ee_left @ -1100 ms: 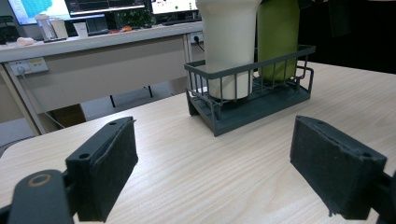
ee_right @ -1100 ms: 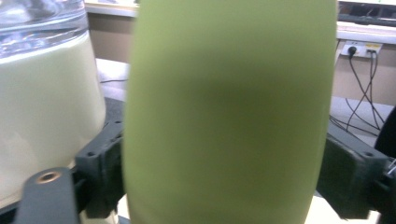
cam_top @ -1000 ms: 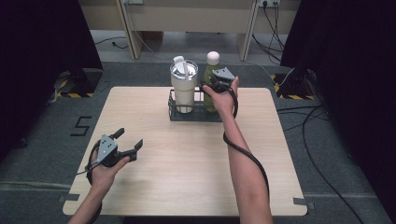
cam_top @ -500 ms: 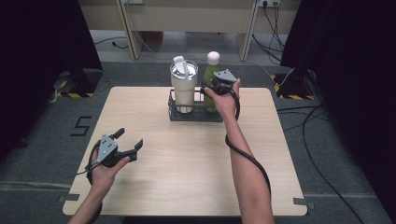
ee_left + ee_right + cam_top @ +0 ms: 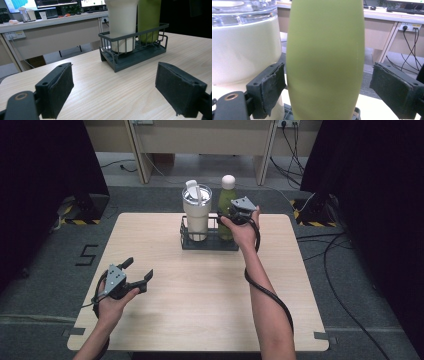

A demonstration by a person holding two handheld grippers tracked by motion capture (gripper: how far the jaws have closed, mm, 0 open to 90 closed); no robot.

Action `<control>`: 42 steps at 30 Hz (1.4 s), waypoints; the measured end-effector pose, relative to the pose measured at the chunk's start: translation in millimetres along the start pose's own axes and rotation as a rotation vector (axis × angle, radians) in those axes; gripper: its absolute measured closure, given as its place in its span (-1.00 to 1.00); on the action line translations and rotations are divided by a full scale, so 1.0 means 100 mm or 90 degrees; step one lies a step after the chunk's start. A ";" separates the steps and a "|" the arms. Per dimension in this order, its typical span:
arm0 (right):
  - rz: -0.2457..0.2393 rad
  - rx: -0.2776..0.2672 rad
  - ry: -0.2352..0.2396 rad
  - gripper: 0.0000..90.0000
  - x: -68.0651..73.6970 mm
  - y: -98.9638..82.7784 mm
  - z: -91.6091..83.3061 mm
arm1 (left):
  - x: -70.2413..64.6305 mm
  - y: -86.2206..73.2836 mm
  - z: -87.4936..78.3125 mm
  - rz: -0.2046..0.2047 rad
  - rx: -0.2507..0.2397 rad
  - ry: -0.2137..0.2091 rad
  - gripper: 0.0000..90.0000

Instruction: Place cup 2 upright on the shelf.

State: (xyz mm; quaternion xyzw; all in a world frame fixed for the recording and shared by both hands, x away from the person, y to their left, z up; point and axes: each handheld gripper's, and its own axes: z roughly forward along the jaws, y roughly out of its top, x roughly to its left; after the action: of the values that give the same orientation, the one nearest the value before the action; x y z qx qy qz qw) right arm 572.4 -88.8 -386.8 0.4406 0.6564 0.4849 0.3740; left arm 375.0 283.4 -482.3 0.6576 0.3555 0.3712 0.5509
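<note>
Your right arm reaches forward, the right gripper level at the green bottle — upright in the wire rack beside the cream tumbler. The bottle sits between the jaws; they have just closed slightly, the right pad still clear — no grip.

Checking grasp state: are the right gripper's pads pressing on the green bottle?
No: the right gripper straddles the green bottle, with a gap visible beside each pad.
</note>
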 end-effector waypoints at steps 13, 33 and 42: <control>-0.011 -0.001 0.003 -0.71 0.00 -0.02 -0.16 | 0.00 0.01 0.00 0.002 -0.001 0.000 -0.69; -0.016 0.007 0.011 -0.68 -0.05 -0.17 -0.41 | -0.02 0.01 -0.01 0.003 -0.001 0.000 -0.69; -0.026 0.004 0.011 -0.66 -0.08 -0.24 -0.56 | -0.03 0.01 -0.01 0.004 -0.001 0.000 -0.69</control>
State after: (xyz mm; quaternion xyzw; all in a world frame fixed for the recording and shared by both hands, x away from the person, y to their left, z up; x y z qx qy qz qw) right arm 518.9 -117.0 -395.9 0.4240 0.6701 0.4789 0.3765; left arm 373.0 281.0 -481.9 0.6587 0.3529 0.3729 0.5500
